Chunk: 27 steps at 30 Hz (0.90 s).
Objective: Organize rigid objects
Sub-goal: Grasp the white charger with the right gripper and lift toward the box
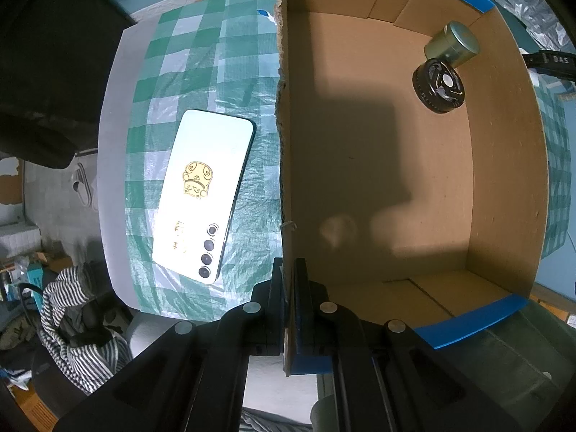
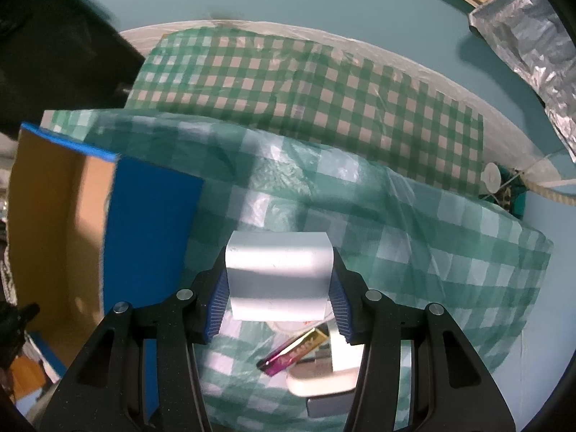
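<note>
My left gripper (image 1: 288, 280) is shut on the left wall of an open cardboard box (image 1: 284, 151) with blue tape on its rims. Inside the box, at the far right corner, lie a metal tin (image 1: 454, 44) and a black round part (image 1: 438, 85). A white phone (image 1: 205, 194) lies back-up on the green checked cloth left of the box. My right gripper (image 2: 278, 291) is shut on a white block (image 2: 279, 273) and holds it above the cloth. The box also shows at the left of the right wrist view (image 2: 151, 223).
Under the right gripper lie a pink and gold bar (image 2: 293, 351), a white object (image 2: 320, 379) and a grey piece (image 2: 329, 405). A white round item (image 2: 491, 176) sits at the table's far right. Striped cloth (image 1: 75, 327) lies below the table's left edge.
</note>
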Tool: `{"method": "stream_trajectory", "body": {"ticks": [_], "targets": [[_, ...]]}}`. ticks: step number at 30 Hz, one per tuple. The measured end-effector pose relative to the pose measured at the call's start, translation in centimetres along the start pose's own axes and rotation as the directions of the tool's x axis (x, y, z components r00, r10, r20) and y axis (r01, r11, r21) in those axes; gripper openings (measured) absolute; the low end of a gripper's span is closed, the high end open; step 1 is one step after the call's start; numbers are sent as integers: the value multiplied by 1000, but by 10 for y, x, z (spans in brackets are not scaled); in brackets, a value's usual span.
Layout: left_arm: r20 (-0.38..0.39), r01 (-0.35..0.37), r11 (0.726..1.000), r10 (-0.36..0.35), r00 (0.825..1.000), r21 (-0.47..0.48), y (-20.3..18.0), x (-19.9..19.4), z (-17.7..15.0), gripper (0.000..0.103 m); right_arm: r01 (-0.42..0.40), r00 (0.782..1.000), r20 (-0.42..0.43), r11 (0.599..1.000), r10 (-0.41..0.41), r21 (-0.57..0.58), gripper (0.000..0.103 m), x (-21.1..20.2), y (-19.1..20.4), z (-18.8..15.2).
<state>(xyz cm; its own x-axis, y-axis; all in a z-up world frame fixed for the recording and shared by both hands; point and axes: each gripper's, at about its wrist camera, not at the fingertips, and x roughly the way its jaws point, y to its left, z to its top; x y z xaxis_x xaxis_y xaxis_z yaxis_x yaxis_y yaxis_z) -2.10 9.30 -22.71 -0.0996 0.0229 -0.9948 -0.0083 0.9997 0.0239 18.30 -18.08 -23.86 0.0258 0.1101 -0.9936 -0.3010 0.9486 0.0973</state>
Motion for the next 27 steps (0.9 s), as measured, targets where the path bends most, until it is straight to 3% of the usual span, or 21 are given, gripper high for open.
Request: {"method": "stream_trajectory", "body": {"ticks": [15, 27], "targets": [[2, -5, 1000, 5, 1000, 10, -1, -1, 0, 4, -55, 996, 67, 987, 66, -149, 50, -65, 51, -14], [4, -9, 1000, 9, 1000, 8, -1, -2, 0, 4, -67, 994, 65, 956, 89, -284, 50, -72, 103, -17]]}}
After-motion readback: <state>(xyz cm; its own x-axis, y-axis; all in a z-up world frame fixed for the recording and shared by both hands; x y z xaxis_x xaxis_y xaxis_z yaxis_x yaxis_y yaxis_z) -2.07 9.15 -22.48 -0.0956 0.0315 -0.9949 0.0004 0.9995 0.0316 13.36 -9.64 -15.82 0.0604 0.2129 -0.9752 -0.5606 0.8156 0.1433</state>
